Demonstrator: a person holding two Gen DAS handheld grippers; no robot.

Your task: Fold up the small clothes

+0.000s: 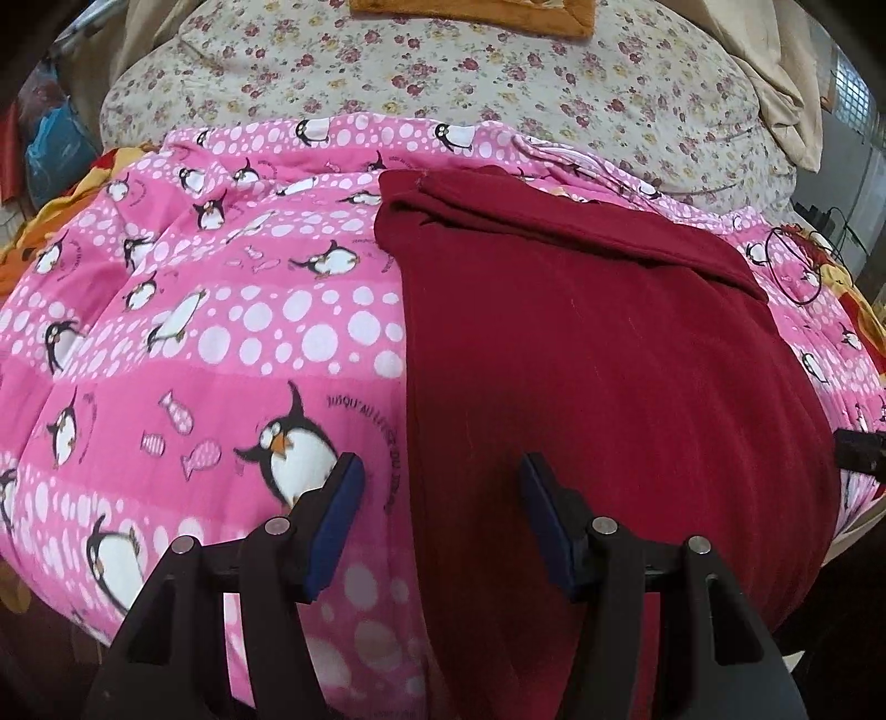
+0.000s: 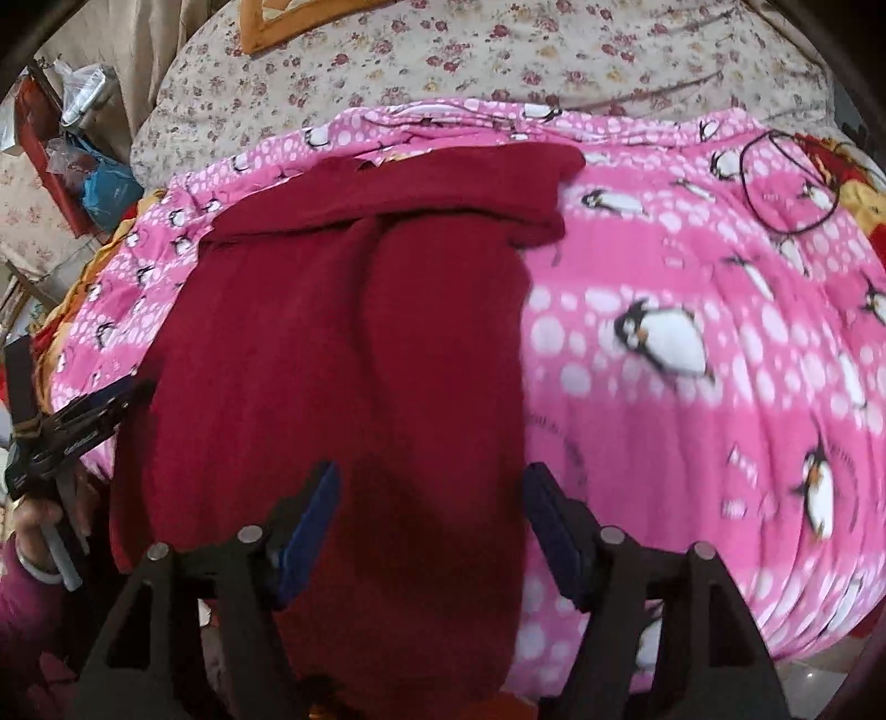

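Observation:
A dark red garment [image 1: 598,354] lies flat on a pink penguin-print blanket [image 1: 194,343], with a band of it folded across its far end [image 1: 554,221]. My left gripper [image 1: 440,487] hovers open over the garment's left edge near the front, with nothing pressed between its blue pads [image 1: 338,520]. In the right wrist view the same garment [image 2: 343,343] fills the middle. My right gripper [image 2: 432,487] stands open above its near right part, its pads clear of the cloth. A hand holds the left gripper [image 2: 83,421] at the garment's left side.
A floral sheet [image 1: 443,83] covers the bed beyond the blanket, with an orange cloth [image 1: 476,14] at its far edge. A thin black loop [image 2: 786,183] lies on the blanket at the far right. Bags and clutter [image 2: 105,183] stand beside the bed on the left.

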